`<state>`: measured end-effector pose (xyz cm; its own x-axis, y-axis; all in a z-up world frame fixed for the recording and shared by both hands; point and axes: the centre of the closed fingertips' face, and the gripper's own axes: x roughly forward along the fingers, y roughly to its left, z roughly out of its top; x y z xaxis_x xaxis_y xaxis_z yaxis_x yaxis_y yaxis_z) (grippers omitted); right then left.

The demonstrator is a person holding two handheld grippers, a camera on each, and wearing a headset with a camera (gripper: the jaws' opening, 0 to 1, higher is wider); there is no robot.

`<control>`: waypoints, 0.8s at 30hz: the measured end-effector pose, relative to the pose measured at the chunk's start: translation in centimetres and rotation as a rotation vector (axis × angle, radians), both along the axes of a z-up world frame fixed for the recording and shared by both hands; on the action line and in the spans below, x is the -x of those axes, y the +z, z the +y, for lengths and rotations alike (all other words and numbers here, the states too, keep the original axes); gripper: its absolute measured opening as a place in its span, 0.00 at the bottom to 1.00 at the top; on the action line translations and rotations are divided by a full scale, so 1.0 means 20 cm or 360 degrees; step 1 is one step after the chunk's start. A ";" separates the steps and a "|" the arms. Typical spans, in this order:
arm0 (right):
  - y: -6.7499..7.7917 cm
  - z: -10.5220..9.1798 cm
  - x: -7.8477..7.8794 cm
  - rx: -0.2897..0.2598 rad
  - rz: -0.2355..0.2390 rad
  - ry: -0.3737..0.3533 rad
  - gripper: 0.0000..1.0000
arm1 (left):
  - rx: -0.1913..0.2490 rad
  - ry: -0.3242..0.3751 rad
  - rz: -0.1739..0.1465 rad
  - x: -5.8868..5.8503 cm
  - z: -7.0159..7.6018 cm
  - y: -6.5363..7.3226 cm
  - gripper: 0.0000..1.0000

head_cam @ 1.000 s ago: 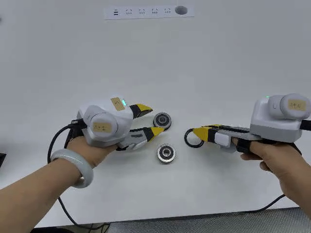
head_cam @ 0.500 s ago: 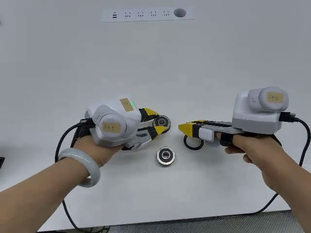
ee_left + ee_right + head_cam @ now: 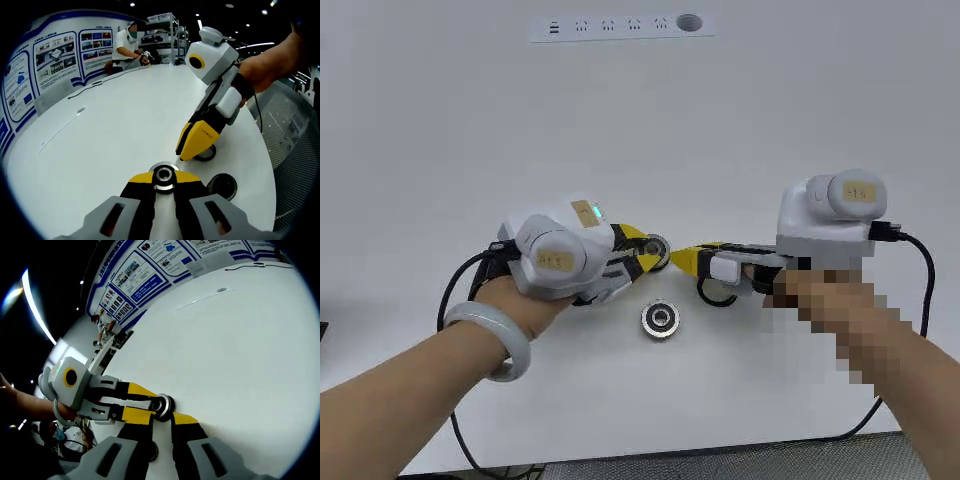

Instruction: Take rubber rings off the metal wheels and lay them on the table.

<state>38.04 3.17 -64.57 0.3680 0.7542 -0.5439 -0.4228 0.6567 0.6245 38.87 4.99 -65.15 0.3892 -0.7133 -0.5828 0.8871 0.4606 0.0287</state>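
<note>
A small round metal wheel point(image 3: 164, 176) is clamped between the yellow-tipped jaws of the left gripper point(image 3: 645, 253), just left of the middle of the white table point(image 3: 620, 130). The right gripper point(image 3: 686, 258), its jaws pressed together, is pointed at that wheel from the right, with its tips just beside it. A loose black rubber ring point(image 3: 716, 293) is seen lying on the table beneath the right gripper. A second metal wheel point(image 3: 661, 319) lies nearer, apart from both grippers.
</note>
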 end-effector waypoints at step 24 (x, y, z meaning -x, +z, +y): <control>-0.07 0.07 -0.04 -0.0150 0.0181 -0.0043 0.19 | 0.0013 0.0006 0.0000 0.00 0.00 0.00 0.13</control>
<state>38.88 4.52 -65.91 0.3288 0.7946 -0.5103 -0.3285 0.6029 0.7271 38.87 5.09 -65.23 0.3919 -0.7168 -0.5767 0.8855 0.4640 0.0250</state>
